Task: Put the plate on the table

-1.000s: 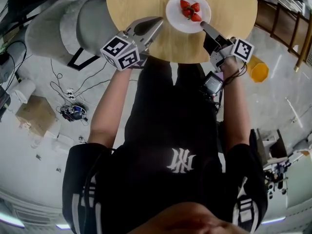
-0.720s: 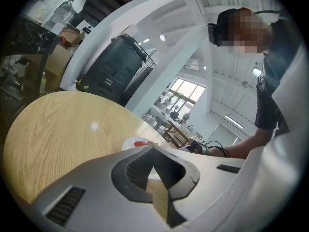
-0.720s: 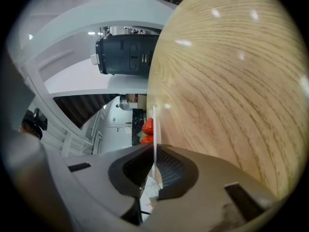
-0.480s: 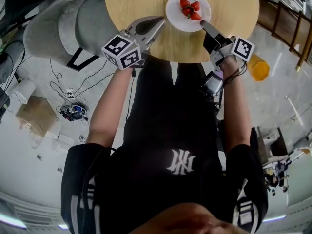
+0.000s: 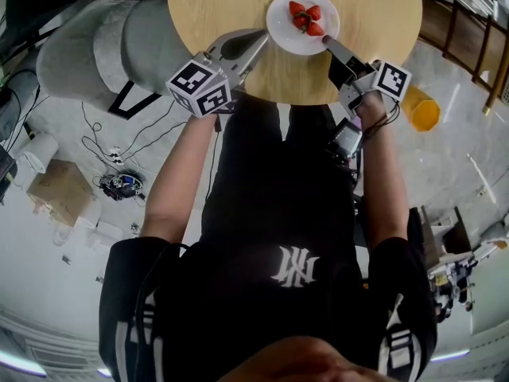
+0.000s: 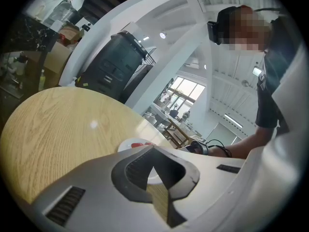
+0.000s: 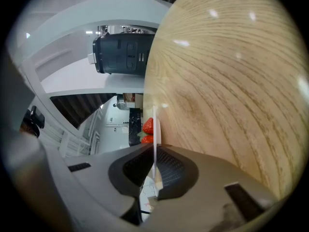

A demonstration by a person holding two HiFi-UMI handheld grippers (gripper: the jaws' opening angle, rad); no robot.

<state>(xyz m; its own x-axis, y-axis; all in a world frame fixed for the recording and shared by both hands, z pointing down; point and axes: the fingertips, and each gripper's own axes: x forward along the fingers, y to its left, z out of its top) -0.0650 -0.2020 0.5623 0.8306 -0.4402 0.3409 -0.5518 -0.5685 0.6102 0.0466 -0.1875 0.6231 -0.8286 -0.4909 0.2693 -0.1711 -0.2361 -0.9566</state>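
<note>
A white plate (image 5: 286, 32) carrying three strawberries (image 5: 306, 18) is over the round wooden table (image 5: 223, 6), near its front edge. I cannot tell whether the plate touches the wood. My right gripper (image 5: 328, 43) is shut on the plate's near right rim. In the right gripper view the plate (image 7: 154, 124) shows edge-on between the pads of the right gripper (image 7: 155, 164), with the strawberries (image 7: 147, 126) behind and the table (image 7: 227, 95) to the right. My left gripper (image 5: 258, 37) hovers shut and empty over the table's edge, left of the plate. Past the left gripper (image 6: 153, 151) lies the plate (image 6: 131, 145).
A grey curved bench (image 5: 103, 46) stands left of the table. On the floor are a cardboard box (image 5: 56, 185), cables (image 5: 119, 183) and a yellow object (image 5: 421, 116). A wooden railing (image 5: 469, 38) runs at the right. The person's body fills the view below the table.
The whole view has shifted slightly; the right gripper keeps its hold on the plate's rim and the left gripper stays where it was.
</note>
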